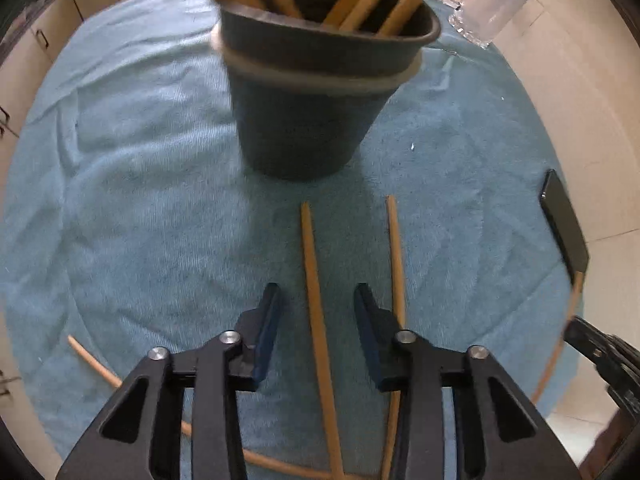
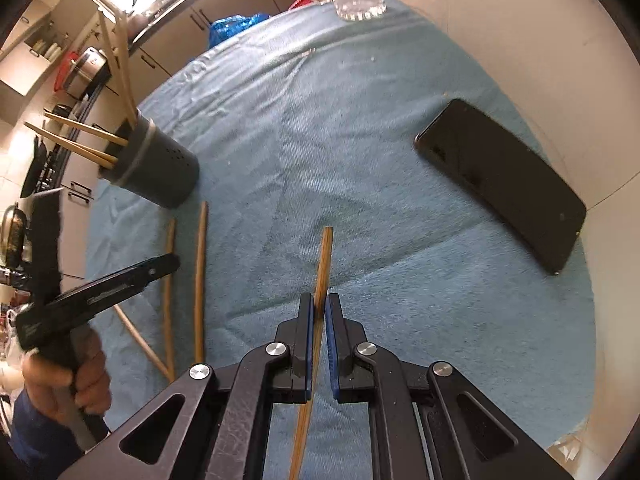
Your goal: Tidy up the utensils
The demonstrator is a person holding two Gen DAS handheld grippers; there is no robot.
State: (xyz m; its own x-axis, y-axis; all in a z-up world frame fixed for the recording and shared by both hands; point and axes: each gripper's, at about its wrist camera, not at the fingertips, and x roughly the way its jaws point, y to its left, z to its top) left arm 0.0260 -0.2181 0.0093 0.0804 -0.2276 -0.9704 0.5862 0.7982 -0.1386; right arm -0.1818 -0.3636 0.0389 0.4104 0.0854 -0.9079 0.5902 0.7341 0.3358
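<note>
A dark grey utensil holder (image 1: 304,100) stands on the blue towel (image 1: 140,160) with several wooden chopsticks leaning out of it. My left gripper (image 1: 316,292) points down just in front of it, jaws apart. One loose chopstick (image 1: 316,300) lies between the pads without touching them. A second chopstick (image 1: 396,256) lies just right of the right finger, and a third (image 1: 96,364) lies at the lower left. My right gripper (image 2: 319,300) is shut on a single chopstick (image 2: 324,264), held above the towel. In the right wrist view the holder (image 2: 160,172) is at the far left.
A black phone (image 2: 500,184) lies on the towel's right side, partly over its edge. A clear glass mug (image 1: 484,4) stands behind the holder to the right. A hand (image 2: 80,372) holds the left gripper (image 2: 174,264). The cream tabletop (image 2: 500,40) surrounds the towel.
</note>
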